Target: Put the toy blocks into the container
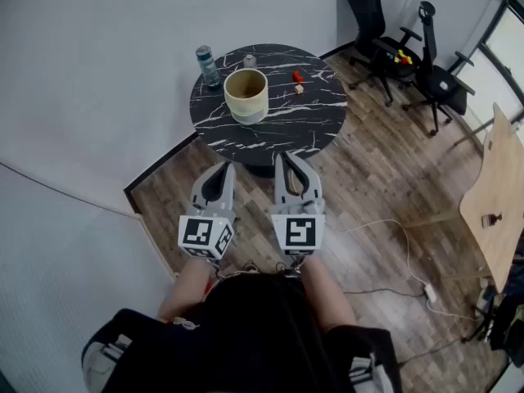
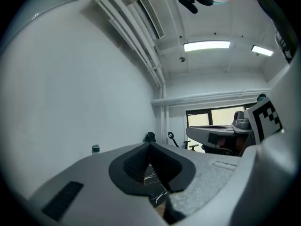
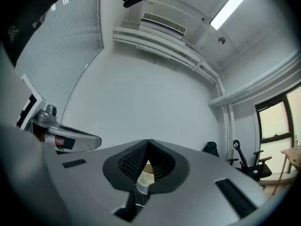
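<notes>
While both pairs of fingers sit closed on nothing, the left gripper and right gripper hang over wood-plank floor, short of the round black marble counter. Beyond the fingertips it carries the beige cylindrical container, with a small red toy block and a small pale toy block right of it. Print on the clear bottle is too small to read.

A round surface stands close to the wall. On it, the container sits a bit left of the middle. Behind the container are a bottle on the left and a small thing to its right. Right of the container, apart from it, lies one toy block, with the other toy block just in front of it. The left gripper and the right gripper are side by side in front of the surface, over the floor. Far to the right stand two chairs.
</notes>
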{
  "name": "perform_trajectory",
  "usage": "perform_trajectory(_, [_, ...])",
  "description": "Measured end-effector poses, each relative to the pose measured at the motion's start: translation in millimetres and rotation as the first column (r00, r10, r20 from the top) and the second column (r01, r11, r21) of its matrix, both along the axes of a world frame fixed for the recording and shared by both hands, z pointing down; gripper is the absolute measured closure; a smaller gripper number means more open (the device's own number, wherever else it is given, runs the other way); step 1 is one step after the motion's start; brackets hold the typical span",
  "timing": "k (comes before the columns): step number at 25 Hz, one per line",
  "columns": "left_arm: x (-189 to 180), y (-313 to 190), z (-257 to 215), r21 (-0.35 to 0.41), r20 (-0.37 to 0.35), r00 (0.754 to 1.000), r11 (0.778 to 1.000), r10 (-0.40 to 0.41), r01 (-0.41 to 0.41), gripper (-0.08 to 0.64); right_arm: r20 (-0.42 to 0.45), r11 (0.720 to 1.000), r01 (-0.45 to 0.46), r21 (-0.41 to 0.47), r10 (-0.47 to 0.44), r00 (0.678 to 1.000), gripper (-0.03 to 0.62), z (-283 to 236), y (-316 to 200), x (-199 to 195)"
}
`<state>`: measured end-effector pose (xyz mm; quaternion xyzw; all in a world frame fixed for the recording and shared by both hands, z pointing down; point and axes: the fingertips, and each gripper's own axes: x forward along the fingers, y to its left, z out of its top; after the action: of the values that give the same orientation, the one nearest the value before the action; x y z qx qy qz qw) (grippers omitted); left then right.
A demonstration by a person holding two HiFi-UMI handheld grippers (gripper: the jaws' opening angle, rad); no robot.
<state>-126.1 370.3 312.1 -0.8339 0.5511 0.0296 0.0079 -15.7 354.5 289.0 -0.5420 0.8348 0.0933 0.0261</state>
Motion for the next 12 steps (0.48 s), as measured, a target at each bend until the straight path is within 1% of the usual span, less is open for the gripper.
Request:
perform_trajectory(3, [-15.3,-2.1,3.7,-0.017,0.012,1.0,1.0,0.009,-0.009,0.56,-0.026,1.0,-0.011,0.0,0.011,1.0,0.597,2.8,-0.5,-14.7])
perform_trajectory(7, [-26.5,-0.7,12.9,-0.032,0.004,1.0,0.999,0.027,-0.026,0.56,-0.053,1.0,-0.016,-0.004,0.016,0.998,0.595,9.7,3.2,-27.9])
perform_trajectory(10, [-27.0,-8.0,25.2,-0.06,-0.004,0.999,0.997,0.04,-0.04,0.56,-0.02,1.0,-0.007,-0.022,0.007,1.0,0.595,16.9,1.3,-31.1])
perform_trajectory(12, [-24.1,-15.8,31.6,-0.074,-0.011,0.999,0.996,0.052,-0.053,0.56,-0.022,1.0,-0.001,-0.026,0.0,1.0,0.595,21.7,-3.6,-30.7])
